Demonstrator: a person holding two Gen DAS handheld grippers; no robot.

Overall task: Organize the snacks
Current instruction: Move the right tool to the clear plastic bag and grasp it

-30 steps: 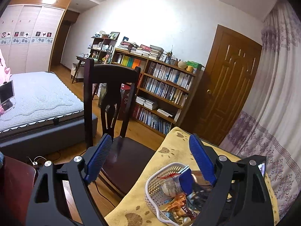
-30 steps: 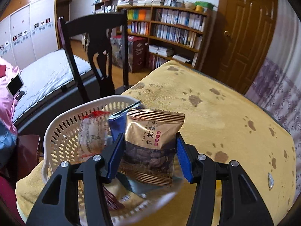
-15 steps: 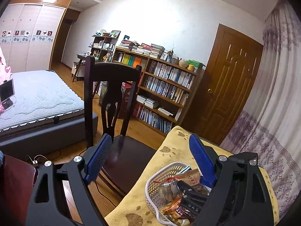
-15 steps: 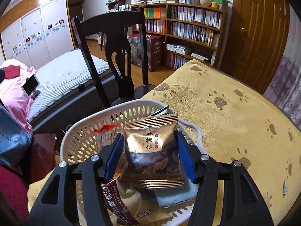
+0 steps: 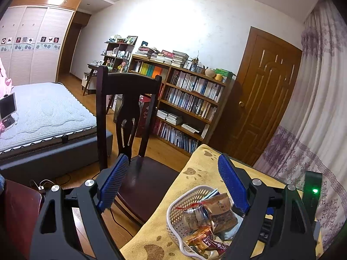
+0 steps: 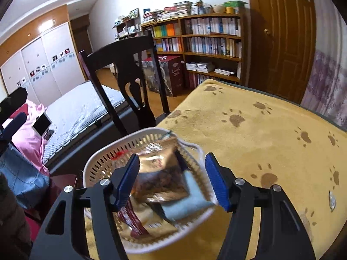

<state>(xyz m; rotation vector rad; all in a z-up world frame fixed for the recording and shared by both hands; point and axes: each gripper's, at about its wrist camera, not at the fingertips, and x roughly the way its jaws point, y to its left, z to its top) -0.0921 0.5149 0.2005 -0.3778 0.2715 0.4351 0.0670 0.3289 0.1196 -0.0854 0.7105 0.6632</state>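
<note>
Right gripper [image 6: 171, 179]: we've got the jaws spread wide, gripping nothing.
Gold snack packet [image 6: 159, 173]: lying in the white basket [image 6: 102, 162], below and between our right jaws, nearer the left pad; contact unclear through blur.
Left gripper [image 5: 173, 186]: our jaws wide, empty, raised over the table [image 5: 195, 169] edge, basket down at right.

Two black-framed tools, left [image 5: 171, 181] and right [image 6: 171, 179], with ribbed blue finger pads [image 5: 113, 181] and silver screws.
</note>
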